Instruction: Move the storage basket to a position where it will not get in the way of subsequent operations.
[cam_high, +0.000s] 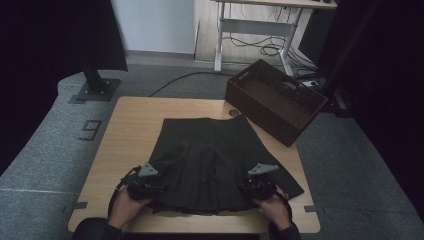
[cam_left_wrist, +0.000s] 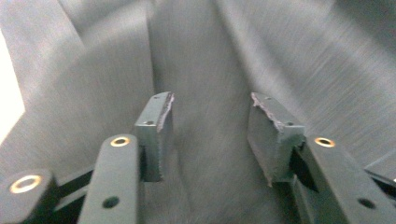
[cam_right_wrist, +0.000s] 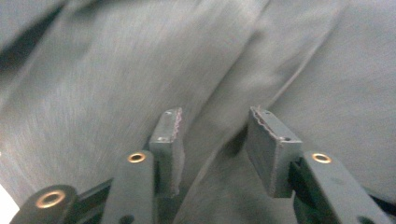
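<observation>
Overhead, skirt flat on table, basket beyond; close-ups: both jaws parted over fabric.

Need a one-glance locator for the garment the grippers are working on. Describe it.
Start at the light wooden table: the dark pleated skirt lies flat across its middle, narrow end toward the brown woven basket at the far right corner. The left gripper and right gripper sit at its wide near hem. It is the table's one cloth item.

Dim high view, dark vignetted corners, gripper views brighter, motion-blurred fabric, overexposed white patch at left edge
</observation>
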